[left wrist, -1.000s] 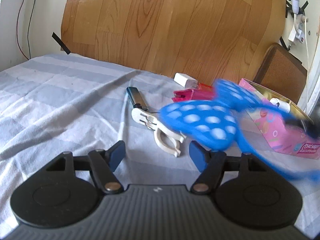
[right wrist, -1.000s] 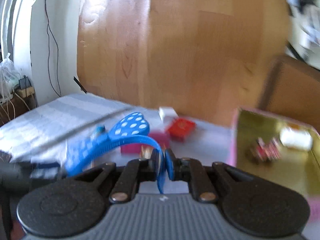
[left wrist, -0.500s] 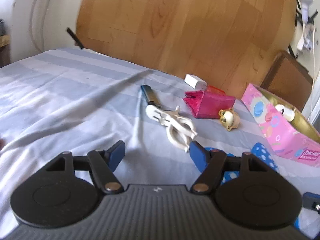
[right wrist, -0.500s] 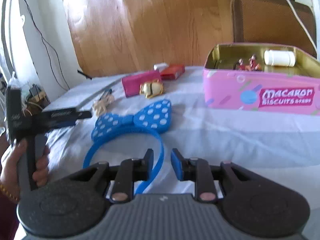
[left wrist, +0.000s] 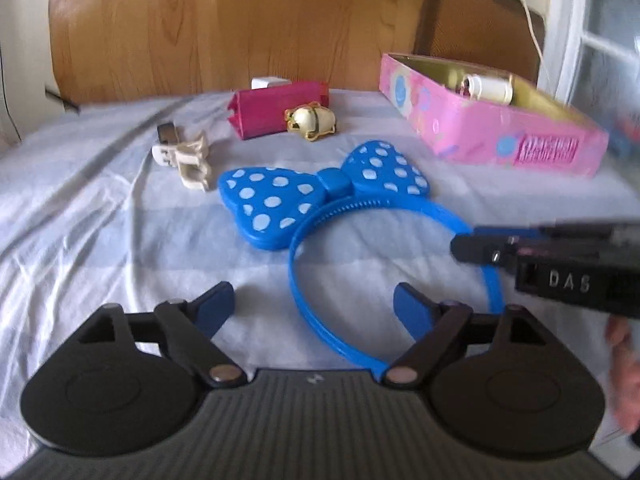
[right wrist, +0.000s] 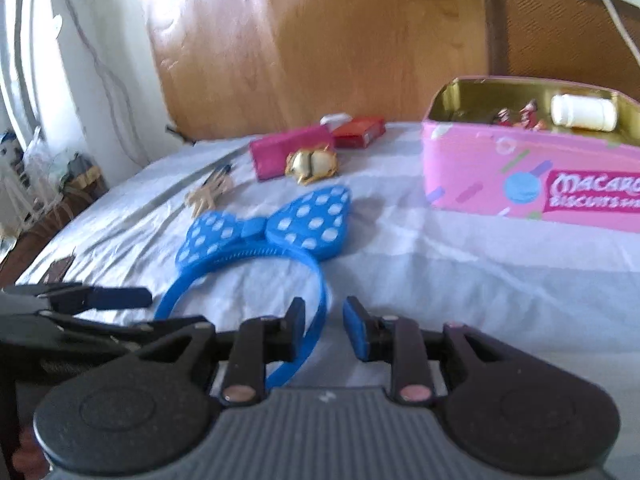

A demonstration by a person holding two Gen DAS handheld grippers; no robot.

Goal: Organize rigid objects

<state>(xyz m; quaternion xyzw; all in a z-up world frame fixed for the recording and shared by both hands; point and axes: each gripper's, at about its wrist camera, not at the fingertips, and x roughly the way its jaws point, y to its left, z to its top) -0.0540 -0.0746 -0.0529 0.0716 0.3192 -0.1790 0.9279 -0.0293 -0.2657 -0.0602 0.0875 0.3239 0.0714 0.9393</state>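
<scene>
A blue headband with a white-dotted bow (left wrist: 324,188) lies flat on the striped bedsheet; it also shows in the right wrist view (right wrist: 268,232). My left gripper (left wrist: 314,306) is open, and the band's left side runs between its fingers. My right gripper (right wrist: 323,326) is open with one end of the band lying between its fingers, untouched. A pink biscuit tin (left wrist: 492,124) stands open at the right, holding a white bottle (right wrist: 582,112) and small figures.
Beyond the bow lie a cream hair claw (left wrist: 188,158), a magenta box (left wrist: 276,110), a gold bell charm (left wrist: 312,122), a red box (right wrist: 358,132) and a white block (left wrist: 269,81). A wooden headboard (left wrist: 240,20) backs the bed.
My right gripper carried the headband down onto the sheet, let it go and opened wider. My left gripper swung right, so the band now lies between its fingers.
</scene>
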